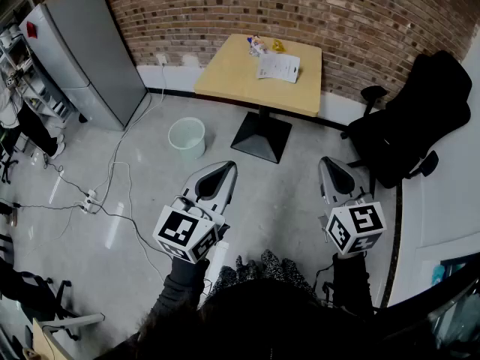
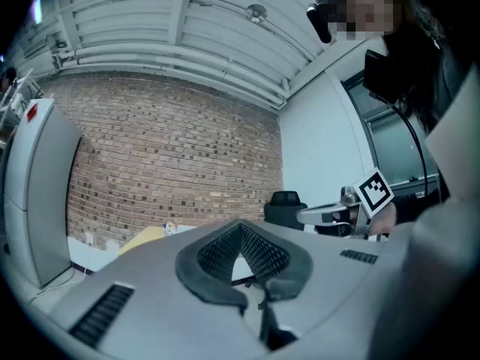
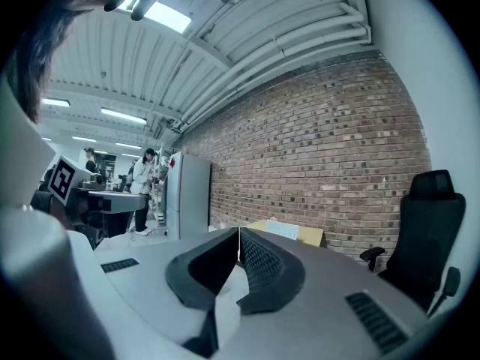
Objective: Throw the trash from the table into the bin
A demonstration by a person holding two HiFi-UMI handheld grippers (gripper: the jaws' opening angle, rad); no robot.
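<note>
A square wooden table point(image 1: 247, 81) stands against the brick wall, far ahead of me. On its far edge lie small bits of trash, a crumpled wrapper point(image 1: 257, 46) and a yellow scrap point(image 1: 278, 46), beside a printed paper sheet point(image 1: 279, 67). A pale round bin point(image 1: 187, 136) stands on the floor left of the table's base. My left gripper point(image 1: 223, 168) and right gripper point(image 1: 328, 163) are held level in front of me, well short of the table. Both have their jaws together with nothing between them. The table point(image 3: 289, 232) shows small beyond the right gripper point(image 3: 239, 232).
A black office chair point(image 1: 409, 122) stands right of the table. A grey cabinet point(image 1: 82, 47) is at the left wall. Cables and a power strip point(image 1: 88, 199) trail over the floor at left. People stand at desks in the distance point(image 3: 142, 182).
</note>
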